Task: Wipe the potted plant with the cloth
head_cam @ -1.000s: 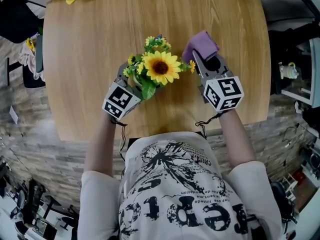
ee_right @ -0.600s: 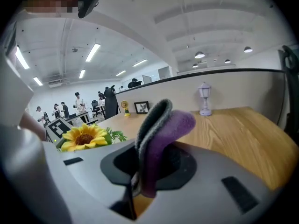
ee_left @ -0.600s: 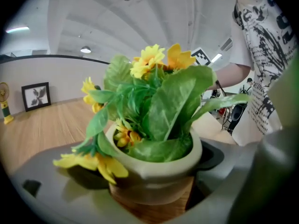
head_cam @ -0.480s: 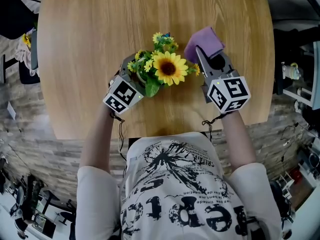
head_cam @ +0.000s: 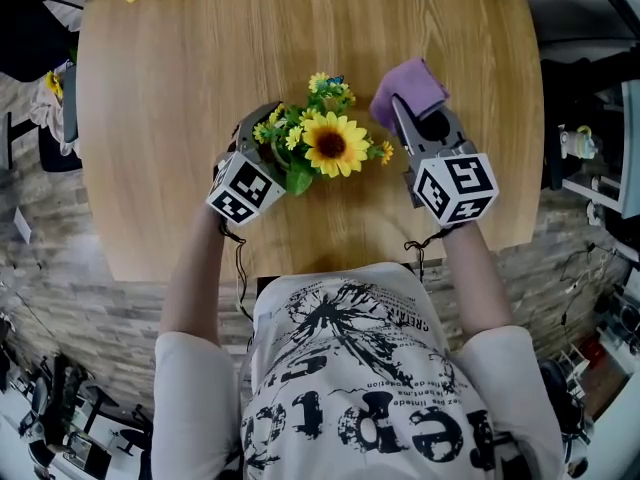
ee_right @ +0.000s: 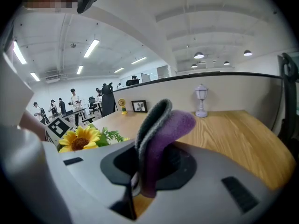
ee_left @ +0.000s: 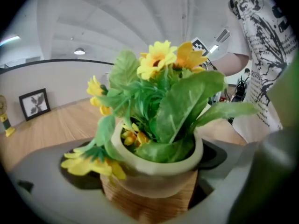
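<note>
Potted plant (head_cam: 322, 146) upright, yellow blooms, folded purple cloth (head_cam: 408, 90) beside it

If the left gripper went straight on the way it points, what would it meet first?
The potted plant. Its pot stands between the jaws of the left gripper, which have just been opening and seem not to press on it. Depth is unclear, but contact with the pot looks almost immediate.

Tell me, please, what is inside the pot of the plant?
Inside the pot, green leaves and small yellow flowers fill the opening up to the rim. Soil or any filling under them cannot be seen, because the leaves cover it.
</note>
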Tool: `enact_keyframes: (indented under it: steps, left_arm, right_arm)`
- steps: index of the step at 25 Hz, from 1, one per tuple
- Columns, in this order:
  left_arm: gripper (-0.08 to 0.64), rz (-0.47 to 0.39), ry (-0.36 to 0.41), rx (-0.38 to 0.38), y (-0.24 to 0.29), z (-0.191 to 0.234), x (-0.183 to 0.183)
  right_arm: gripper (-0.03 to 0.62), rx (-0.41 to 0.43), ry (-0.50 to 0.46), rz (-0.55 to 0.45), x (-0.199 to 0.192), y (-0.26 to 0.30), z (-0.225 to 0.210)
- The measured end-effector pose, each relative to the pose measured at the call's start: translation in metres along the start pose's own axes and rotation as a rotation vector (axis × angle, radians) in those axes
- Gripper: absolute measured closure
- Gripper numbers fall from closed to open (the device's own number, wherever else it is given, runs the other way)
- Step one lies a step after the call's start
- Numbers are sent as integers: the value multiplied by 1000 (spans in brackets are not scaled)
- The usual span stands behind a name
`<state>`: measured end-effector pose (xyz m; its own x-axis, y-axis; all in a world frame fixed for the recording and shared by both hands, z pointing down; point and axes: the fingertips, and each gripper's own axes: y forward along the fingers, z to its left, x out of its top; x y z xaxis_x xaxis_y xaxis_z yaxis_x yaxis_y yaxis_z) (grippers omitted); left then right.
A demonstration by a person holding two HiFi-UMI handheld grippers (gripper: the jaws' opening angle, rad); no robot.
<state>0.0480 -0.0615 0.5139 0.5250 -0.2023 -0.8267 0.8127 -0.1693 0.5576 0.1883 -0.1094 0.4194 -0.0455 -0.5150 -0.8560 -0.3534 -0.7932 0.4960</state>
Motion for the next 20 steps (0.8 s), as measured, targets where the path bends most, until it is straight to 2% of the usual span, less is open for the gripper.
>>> enact_keyframes:
  steps: [4,10,15,17,19,20]
  left_arm:
    - [-26,-56,-22,38,-18,3,19]
    - [-21,-207,-11,137,-68,3,77]
    - [173,-291,-16,252,-111,14,114]
    - [254,-321,-11,322,-130,17,127]
    - [378,-339,6,403,-148,19,136]
    - [403,-346,9,430,-157,19,139]
  right_arm:
    - [515,-1,-25,-20,11,-3,8]
    - [515,-29,-127,-67,32,-16,28]
    - [515,-56,-180,-111,50,-33,40]
    - [515,-64,-198,-130,57,-42,45]
    - [515,-71,-215,-151,63,-52,51]
    - [515,-74,-224,-159,66,-56,55]
